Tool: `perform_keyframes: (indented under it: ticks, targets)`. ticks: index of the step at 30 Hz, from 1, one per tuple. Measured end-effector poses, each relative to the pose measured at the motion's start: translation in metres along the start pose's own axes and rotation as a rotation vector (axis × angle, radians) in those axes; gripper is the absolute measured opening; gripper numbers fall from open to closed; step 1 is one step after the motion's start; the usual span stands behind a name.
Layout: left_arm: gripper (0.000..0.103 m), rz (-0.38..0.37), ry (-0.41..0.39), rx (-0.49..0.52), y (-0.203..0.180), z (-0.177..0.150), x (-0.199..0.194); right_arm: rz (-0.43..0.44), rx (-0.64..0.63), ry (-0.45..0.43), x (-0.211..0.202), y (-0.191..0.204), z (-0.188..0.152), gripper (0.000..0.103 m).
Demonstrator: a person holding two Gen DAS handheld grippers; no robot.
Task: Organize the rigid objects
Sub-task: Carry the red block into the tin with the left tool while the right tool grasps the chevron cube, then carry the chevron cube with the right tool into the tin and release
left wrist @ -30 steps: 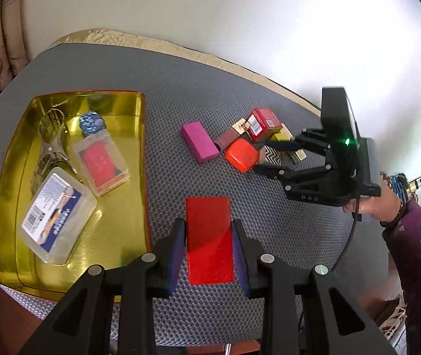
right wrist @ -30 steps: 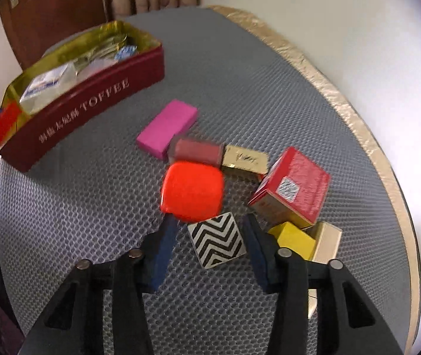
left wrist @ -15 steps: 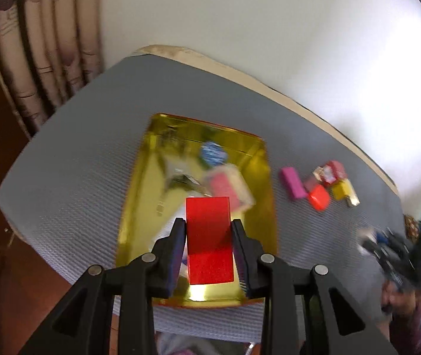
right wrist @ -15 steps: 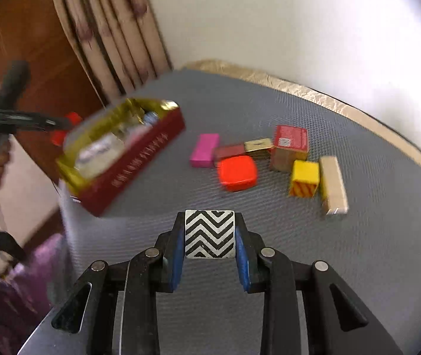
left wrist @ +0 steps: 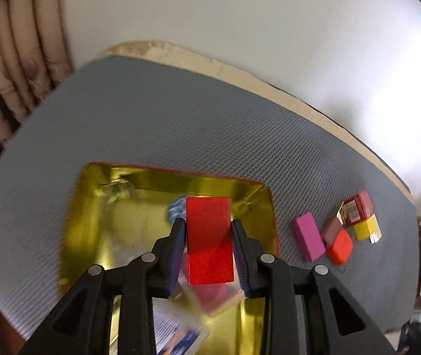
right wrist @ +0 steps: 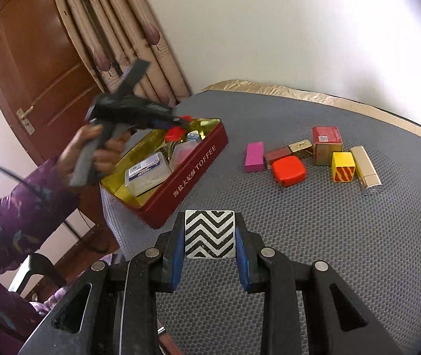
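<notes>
Two hand-held grippers are at work over a counter [right wrist: 358,251] covered by a grey mesh mat. The left hand-held gripper [left wrist: 209,233] pinches a red block [left wrist: 209,236] between its blue pads and hangs above the open toffee tin [left wrist: 77,207], whose gold inside shows blurred in the left wrist view. In the right wrist view the same gripper [right wrist: 181,121] sits at about ten o'clock, gripped by a hand [right wrist: 92,153] in a purple sleeve [right wrist: 12,216], its tip over the far end of the tin [right wrist: 192,171].

Inside the tin lie a clear plastic box with a label [right wrist: 147,173], a second clear case with something pink in it [right wrist: 185,151] and a small blue-patterned piece [right wrist: 193,136].

The right hand-held gripper [right wrist: 210,233] is clamped on a black-and-white zigzag block [right wrist: 210,233], held clear of the mat at six o'clock of that view.

Loose on the mat, at one to two o'clock from the zigzag block, sit a pink block [right wrist: 254,156], a maroon block [right wrist: 277,154], an orange-red rounded case [right wrist: 288,170], a small gold box [right wrist: 300,147], a red box [right wrist: 327,145], a yellow box with red stripes [right wrist: 343,167] and a pale gold tube [right wrist: 365,167], all close together, several touching.
</notes>
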State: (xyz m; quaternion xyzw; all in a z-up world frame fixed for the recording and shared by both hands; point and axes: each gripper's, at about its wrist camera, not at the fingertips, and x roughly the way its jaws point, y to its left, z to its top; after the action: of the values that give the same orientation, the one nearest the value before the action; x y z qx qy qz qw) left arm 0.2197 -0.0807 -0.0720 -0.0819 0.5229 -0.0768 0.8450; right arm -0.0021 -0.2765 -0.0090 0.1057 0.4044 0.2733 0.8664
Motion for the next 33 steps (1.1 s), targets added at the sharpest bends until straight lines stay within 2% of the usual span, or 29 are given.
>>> perform_keyframes:
  ticks: [2,5,9,12,14,16,18,19,22,28,30,33]
  targets:
    - [0.031,0.011,0.005,-0.015,-0.002,0.005,0.012,0.004,0.006,-0.001,0.002,0.0,0.0,0.027]
    - [0.031,-0.021,0.016,-0.018,-0.007,0.012,0.026,0.005,0.01,0.002,0.004,0.001,-0.001,0.027]
    - [0.031,0.025,0.021,0.025,-0.017,0.017,0.04,0.01,0.025,0.006,0.008,-0.001,-0.002,0.027]
    - [0.032,-0.015,0.054,0.027,-0.018,0.016,0.044,0.014,0.025,0.003,0.008,0.002,-0.002,0.027]
    - [0.032,-0.046,0.032,0.0,-0.011,0.012,0.032,0.018,0.021,0.005,0.009,0.004,0.0,0.027]
    - [0.032,-0.077,-0.047,-0.047,0.001,0.002,0.005,0.018,0.008,0.003,0.01,0.009,0.005,0.027]
    - [0.035,-0.052,-0.128,-0.081,0.014,-0.013,-0.024,0.027,-0.011,0.002,0.011,0.015,0.012,0.027]
    - [0.041,-0.021,-0.162,-0.092,0.021,-0.022,-0.038,0.032,-0.03,0.001,0.014,0.021,0.018,0.027]
    - [0.042,0.085,-0.222,-0.127,0.044,-0.059,-0.075,0.067,-0.079,-0.001,0.025,0.039,0.038,0.027]
    - [0.042,0.189,-0.226,-0.265,0.092,-0.137,-0.107,0.133,-0.16,0.041,0.08,0.077,0.083,0.027]
    - [0.042,0.219,-0.234,-0.28,0.1,-0.157,-0.109,0.129,-0.179,0.075,0.104,0.085,0.095,0.027]
    - [0.042,0.26,-0.233,-0.245,0.098,-0.163,-0.104,0.112,-0.18,0.138,0.147,0.093,0.114,0.027]
